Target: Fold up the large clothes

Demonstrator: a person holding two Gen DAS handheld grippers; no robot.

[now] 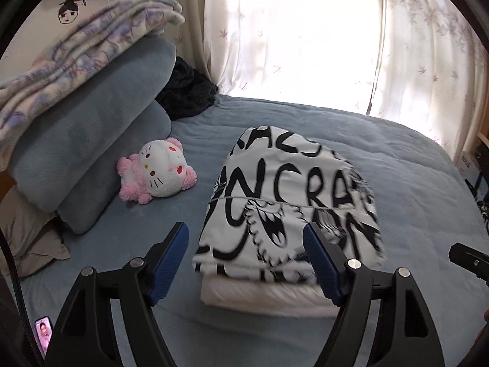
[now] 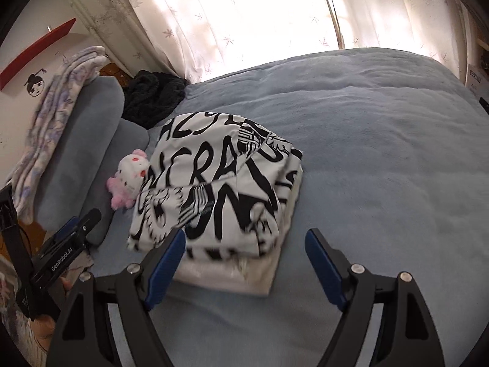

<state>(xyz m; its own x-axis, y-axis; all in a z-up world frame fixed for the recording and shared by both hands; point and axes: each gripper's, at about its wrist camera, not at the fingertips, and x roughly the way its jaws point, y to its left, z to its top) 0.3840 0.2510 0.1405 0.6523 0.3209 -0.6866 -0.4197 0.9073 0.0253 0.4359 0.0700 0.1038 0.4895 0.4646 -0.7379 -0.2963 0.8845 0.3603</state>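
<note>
White cloth printed with bold black lettering, the folded garment (image 1: 287, 211), is seen lying on the blue bedspread (image 2: 382, 159) as a compact stack with a plain white layer at its near end. It sits toward the left half of the bed, just beside a pink and white plush toy (image 1: 159, 172) and near the piled grey pillows (image 1: 88, 140). The left gripper (image 1: 246, 263) is held above the near edge of the stack with its jaws spread and nothing pinched between them; the right gripper (image 2: 246, 263) is likewise spread and empty, over the near right corner. The fold is judged to be finished or nearly so, and the step in hand appears to be the release. It would be done well if both claws were lifted straight clear without a pad snagging the top layer, since the upper flap at the near left looks loose and slightly askew. The long axis of the stack is judged to run from near to far, toward the curtained window (image 1: 305, 36), with the rounded folded end pointing far.
</note>
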